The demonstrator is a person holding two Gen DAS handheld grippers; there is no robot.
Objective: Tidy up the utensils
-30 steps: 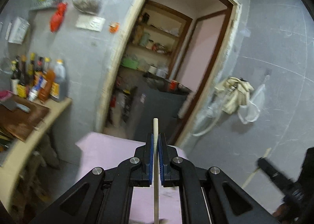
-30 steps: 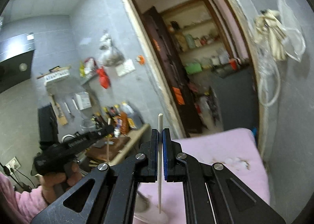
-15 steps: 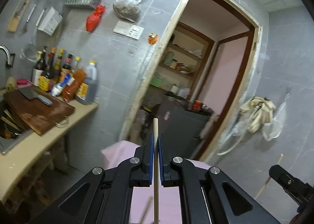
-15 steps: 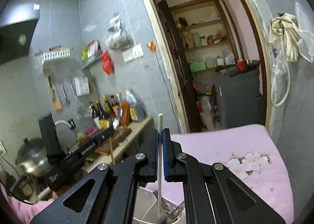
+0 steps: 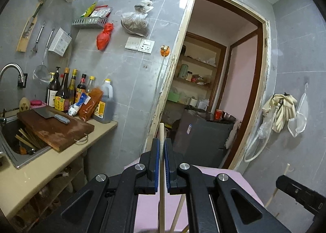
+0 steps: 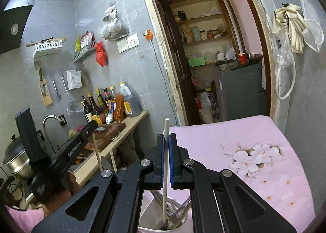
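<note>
Between my right gripper's [image 6: 167,157] blue pads I hold a pale, slim chopstick [image 6: 166,163] upright, tip already inside the holder [image 6: 183,223] just below, so I would ease it straight down among the metal utensils and only then let go. My left gripper [image 5: 162,163] likewise pinches a round wooden chopstick [image 5: 162,192], another stick leaning beside it below. Ahead of both lies the soft pink flowered cloth [image 6: 254,151], then grey tiled wall.
</note>
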